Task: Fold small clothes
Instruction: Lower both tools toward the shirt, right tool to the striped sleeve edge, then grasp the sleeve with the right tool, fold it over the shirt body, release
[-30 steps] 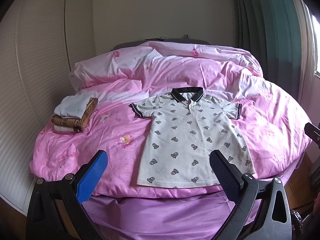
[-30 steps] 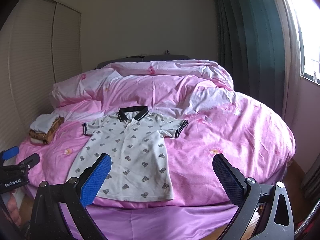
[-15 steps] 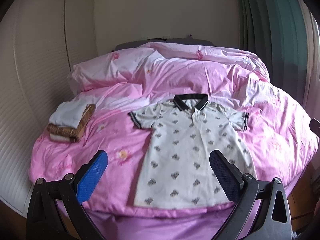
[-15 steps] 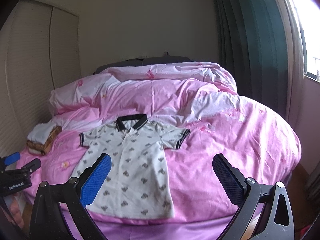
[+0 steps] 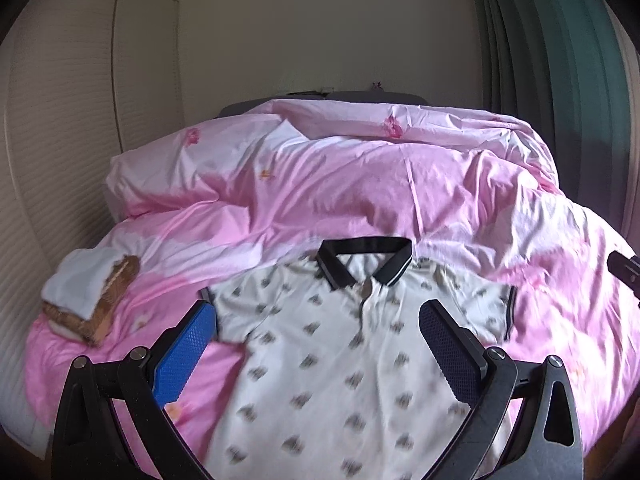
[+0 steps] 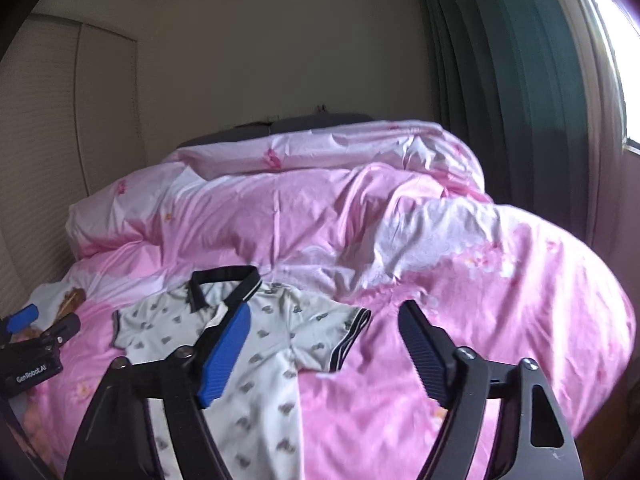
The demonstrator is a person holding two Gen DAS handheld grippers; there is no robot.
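The room has a plain pale wall (image 5: 320, 32) behind the bed, pale slatted wardrobe doors (image 5: 60, 140) on the left side, and a dark green curtain (image 6: 500, 100) on the right. Next to the curtain a bright window (image 6: 616, 40) gives light.

The bed (image 5: 360, 184) takes most of both views. It is covered by a pink duvet (image 6: 460, 280) with small flower prints, and the duvet is bunched up in big folds toward the dark headboard (image 5: 360, 98).

A white polo shirt (image 5: 340, 352) with small grey prints lies flat on the near part of the duvet, front side up, both short sleeves spread out. Its dark collar (image 5: 364, 260) points to the headboard.

A small stack of folded clothes (image 5: 92, 300), white and brown, sits on the duvet near the left edge of the bed, well apart from the shirt.

The left gripper (image 5: 318, 348) hangs over the shirt with its jaws spread wide, holding nothing. The right gripper (image 6: 324, 348) is over the shirt's right sleeve (image 6: 348, 336), also spread wide and empty.
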